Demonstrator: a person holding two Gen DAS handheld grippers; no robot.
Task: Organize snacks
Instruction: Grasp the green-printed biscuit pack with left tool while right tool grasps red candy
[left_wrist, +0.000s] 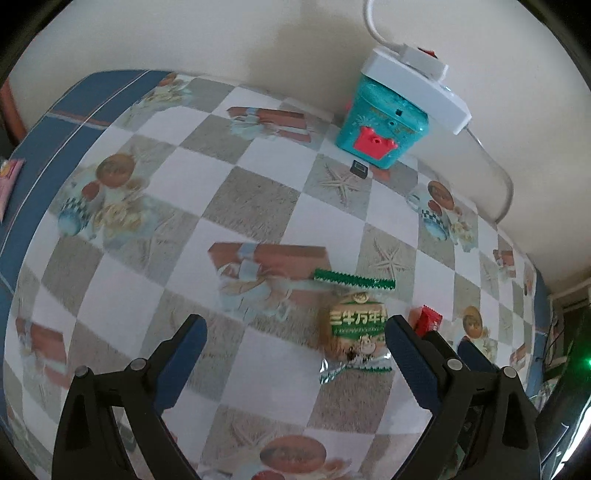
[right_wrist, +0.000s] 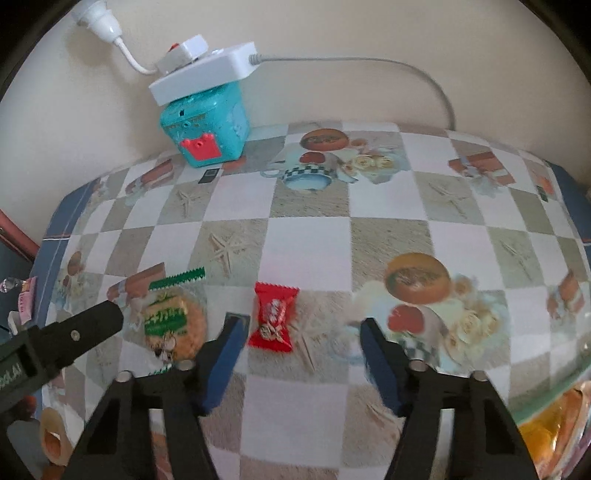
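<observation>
On the checkered table (right_wrist: 306, 236), the green-wrapped biscuit pack (right_wrist: 173, 321) lies left of the red candy (right_wrist: 275, 317). The left tool (left_wrist: 295, 332) hangs released, the biscuit pack beside its right finger. The right tool (right_wrist: 299, 328) is also released, half spread, the candy just ahead of its left finger, untouched.

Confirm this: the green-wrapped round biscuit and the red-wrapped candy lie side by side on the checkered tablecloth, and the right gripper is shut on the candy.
Not quite. In the right wrist view the right gripper is open, its pads clear of the red-wrapped candy. The candy and the green-wrapped round biscuit do lie side by side on the checkered tablecloth.
</observation>
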